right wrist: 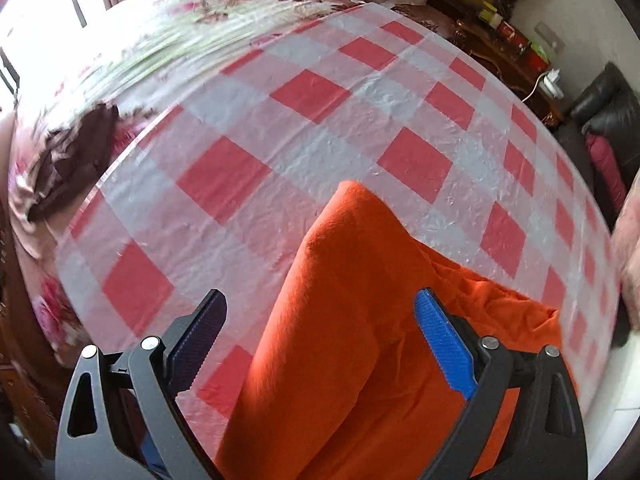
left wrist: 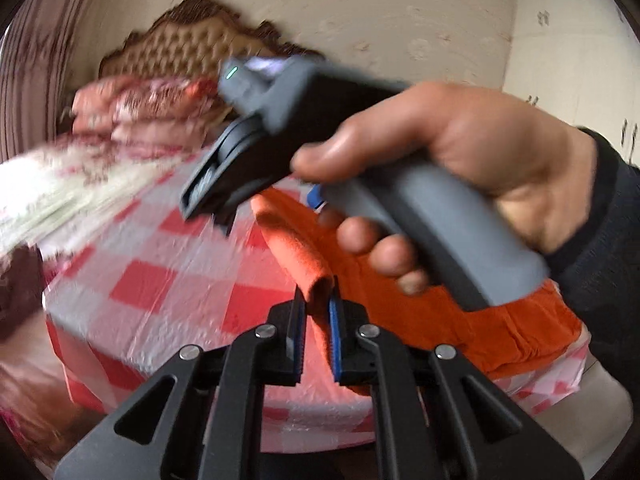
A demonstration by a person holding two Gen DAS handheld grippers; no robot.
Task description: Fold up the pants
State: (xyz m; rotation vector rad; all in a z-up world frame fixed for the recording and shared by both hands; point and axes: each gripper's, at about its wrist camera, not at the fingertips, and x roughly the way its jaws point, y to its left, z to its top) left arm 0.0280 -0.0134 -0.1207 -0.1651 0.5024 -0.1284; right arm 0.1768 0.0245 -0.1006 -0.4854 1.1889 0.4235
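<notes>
The orange pants [right wrist: 344, 320] lie on a red-and-white checked cloth [right wrist: 320, 128] spread over the bed, near its front edge. The left hand-held gripper [left wrist: 318, 304] is clamped on a folded edge of the pants, a small roll of fabric pinched between its blue-padded fingers [left wrist: 334, 320]. The right hand-held gripper [right wrist: 320, 320] hangs over the pants with its fingers wide apart, gripping nothing; a raised fold of the pants lies between them. In the left wrist view the person's right hand [left wrist: 460, 168], in a dark sleeve [left wrist: 600, 240], holds that gripper's grey handle and blocks much of the pants. The pants look soft and fleecy; the cloth is crinkled, like thin plastic. Beyond it lie a floral bedspread [right wrist: 160, 40], pillows [left wrist: 136, 108] and a tufted headboard [left wrist: 176, 48], blurred by motion. A cluttered wooden nightstand [right wrist: 512, 52] stands at right.
</notes>
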